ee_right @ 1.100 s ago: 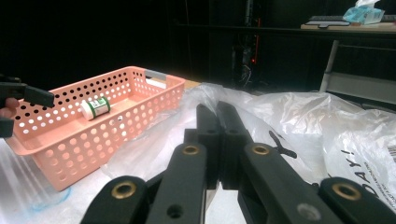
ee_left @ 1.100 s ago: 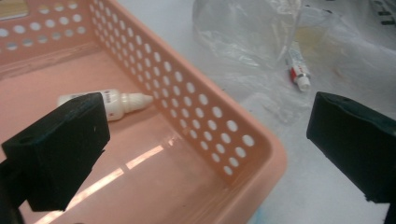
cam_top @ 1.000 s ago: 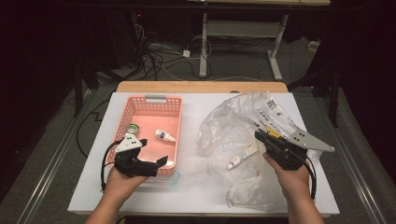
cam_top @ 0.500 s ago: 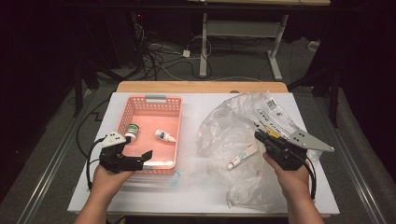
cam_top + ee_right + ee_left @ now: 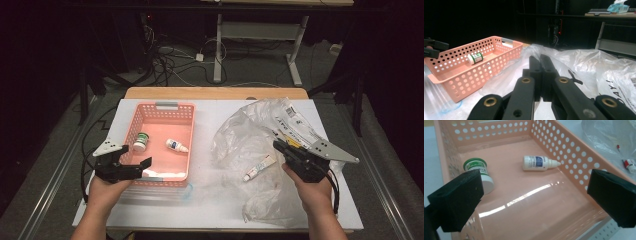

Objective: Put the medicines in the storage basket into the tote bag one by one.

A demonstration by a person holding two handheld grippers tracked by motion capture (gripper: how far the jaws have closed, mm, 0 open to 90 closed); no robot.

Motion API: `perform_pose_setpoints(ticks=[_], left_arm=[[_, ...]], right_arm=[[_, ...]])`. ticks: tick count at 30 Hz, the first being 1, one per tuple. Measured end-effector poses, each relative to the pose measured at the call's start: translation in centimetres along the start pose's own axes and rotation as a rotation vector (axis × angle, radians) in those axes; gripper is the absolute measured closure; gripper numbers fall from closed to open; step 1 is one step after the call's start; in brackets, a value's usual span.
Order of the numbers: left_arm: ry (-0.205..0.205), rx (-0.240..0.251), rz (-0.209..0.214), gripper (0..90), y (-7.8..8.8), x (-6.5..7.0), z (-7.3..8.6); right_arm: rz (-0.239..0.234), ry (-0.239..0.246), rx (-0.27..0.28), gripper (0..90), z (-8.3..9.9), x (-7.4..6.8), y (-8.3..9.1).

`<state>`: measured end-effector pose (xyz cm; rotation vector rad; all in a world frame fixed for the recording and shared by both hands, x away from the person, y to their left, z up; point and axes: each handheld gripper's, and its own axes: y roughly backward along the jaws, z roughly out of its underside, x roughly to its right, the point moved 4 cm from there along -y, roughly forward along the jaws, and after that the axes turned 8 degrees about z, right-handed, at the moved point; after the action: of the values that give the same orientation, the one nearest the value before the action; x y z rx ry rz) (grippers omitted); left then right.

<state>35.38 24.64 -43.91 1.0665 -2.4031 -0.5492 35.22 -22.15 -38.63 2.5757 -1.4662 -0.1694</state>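
A pink perforated basket stands on the left half of the white table. Inside lie a green-lidded white jar and a white dropper bottle on its side. My left gripper hovers at the basket's near-left corner, open wide, with nothing between its jaws. My right gripper is shut over a crumpled clear plastic bag; I see nothing caught in it. A small white tube lies in the bag just left of it.
A printed white label sits on the bag's far right part. A clear sheet with a blue edge lies under the basket's near side. The table's near edge is close to both hands. Dark floor with cables and desk legs lies beyond.
My left gripper has slid left along the basket's near edge to its near-left corner, still open. The right gripper has stayed where it was, shut.
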Motion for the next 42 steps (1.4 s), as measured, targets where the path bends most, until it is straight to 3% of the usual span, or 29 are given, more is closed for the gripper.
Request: perform_pose_setpoints(ticks=[8,14,16,19,21,28,34,36,42], left_arm=[[0.004,0.026,0.027,15.4,0.3,-0.2,0.1],[0.002,0.054,0.023,22.9,0.3,-0.2,-0.1],[0.017,0.051,0.019,24.1,0.2,-0.4,-0.1],[0.039,0.043,0.006,33.1,0.2,-0.7,-0.3],[0.078,0.047,0.021,40.0,0.3,-1.0,-0.6],[0.111,-0.013,-0.015,61.6,-0.1,-1.6,-2.2],[0.127,-0.064,-0.039,77.1,-0.7,-3.1,-3.5],[0.141,-0.085,-0.027,77.2,-1.0,-3.8,-3.9],[0.171,-0.132,-0.069,88.3,-2.0,-5.4,-4.6]], right_arm=[[0.002,-0.006,-0.008,90.0,0.1,0.1,-0.1],[-0.001,-0.003,-0.012,90.0,0.2,0.1,-0.3],[-0.004,-0.001,-0.010,90.0,0.2,0.0,-0.2],[-0.001,0.000,-0.007,90.0,0.1,0.1,-0.1],[0.000,-0.004,-0.007,90.0,0.1,0.2,-0.1],[-0.003,-0.003,-0.008,90.0,0.1,0.1,-0.2],[-0.006,-0.002,0.000,90.0,0.0,0.2,-0.1],[-0.007,-0.006,-0.003,90.0,0.0,0.1,0.0],[-0.009,-0.014,-0.006,90.0,0.1,0.1,-0.2]])
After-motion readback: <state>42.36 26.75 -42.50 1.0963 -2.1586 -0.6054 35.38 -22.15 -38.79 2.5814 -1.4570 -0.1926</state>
